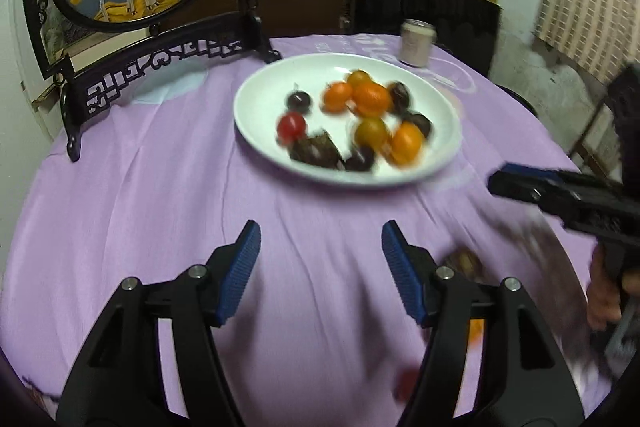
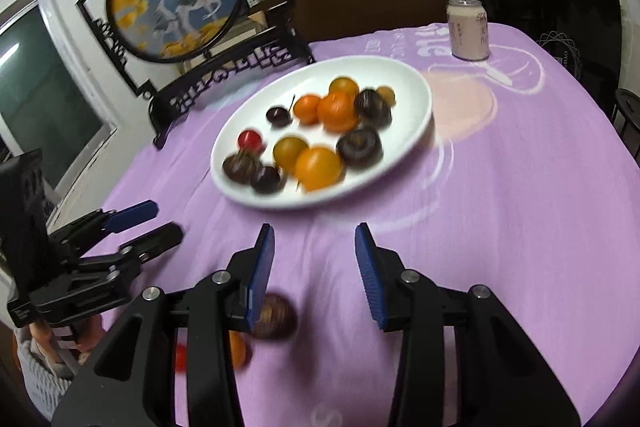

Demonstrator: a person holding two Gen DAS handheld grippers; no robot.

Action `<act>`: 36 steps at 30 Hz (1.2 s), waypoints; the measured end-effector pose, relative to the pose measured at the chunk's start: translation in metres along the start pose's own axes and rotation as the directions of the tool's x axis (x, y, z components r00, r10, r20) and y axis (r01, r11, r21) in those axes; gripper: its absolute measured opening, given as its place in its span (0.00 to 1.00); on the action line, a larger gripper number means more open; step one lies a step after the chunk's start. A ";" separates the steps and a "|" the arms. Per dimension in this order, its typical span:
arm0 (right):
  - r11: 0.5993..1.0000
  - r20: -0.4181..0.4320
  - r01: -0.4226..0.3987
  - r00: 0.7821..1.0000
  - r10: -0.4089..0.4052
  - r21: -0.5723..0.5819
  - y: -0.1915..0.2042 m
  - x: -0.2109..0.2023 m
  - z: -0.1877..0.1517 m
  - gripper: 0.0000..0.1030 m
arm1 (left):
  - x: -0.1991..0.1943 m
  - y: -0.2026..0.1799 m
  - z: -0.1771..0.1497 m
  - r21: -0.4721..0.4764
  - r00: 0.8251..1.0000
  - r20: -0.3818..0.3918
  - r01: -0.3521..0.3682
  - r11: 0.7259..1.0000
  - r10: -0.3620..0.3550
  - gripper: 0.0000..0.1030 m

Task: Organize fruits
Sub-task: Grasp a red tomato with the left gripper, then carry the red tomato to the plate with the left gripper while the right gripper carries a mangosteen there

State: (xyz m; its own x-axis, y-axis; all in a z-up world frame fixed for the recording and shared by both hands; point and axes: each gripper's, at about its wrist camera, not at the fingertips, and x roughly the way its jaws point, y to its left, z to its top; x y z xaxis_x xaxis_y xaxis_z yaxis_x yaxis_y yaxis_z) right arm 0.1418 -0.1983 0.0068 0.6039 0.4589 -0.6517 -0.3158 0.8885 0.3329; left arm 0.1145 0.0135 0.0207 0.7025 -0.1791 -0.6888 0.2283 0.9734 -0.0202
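Left claw released, nothing between pads; right claw likewise, both freed to pick. Stray brown fruit near, 7 o'clock on surface. Remaining fruits grouped on white plate, 12 o'clock.

Both grippers open, nothing between the pads

The left gripper points forward and down, its blue pads well apart and empty. The right gripper points the same way, jaws also apart and empty. A hand holds its handle.
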 end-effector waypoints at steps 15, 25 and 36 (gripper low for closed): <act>1.000 -0.001 0.026 1.000 -0.026 -0.013 -0.001 -0.011 -0.020 0.54 | -0.021 -0.057 -0.071 0.243 0.988 -0.100 0.141 0.960 -0.120 0.61; 0.994 -0.053 0.074 0.996 -0.078 -0.075 0.008 0.006 -0.028 0.54 | -0.019 -0.052 -0.071 0.215 0.985 -0.122 0.147 0.965 -0.123 0.28; 0.967 -0.088 0.046 0.994 -0.071 -0.251 0.048 0.022 -0.044 0.47 | -0.014 -0.023 -0.060 0.119 0.990 -0.124 0.077 0.990 -0.062 0.28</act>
State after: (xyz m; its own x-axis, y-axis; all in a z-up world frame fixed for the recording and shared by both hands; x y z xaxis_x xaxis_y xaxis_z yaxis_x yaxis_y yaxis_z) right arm 0.1079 -0.1455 -0.0211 0.5580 0.3928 -0.7310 -0.4613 0.8790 0.1203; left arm 0.0590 0.0023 -0.0130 0.5983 -0.2199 -0.7705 0.3601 0.9328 0.0134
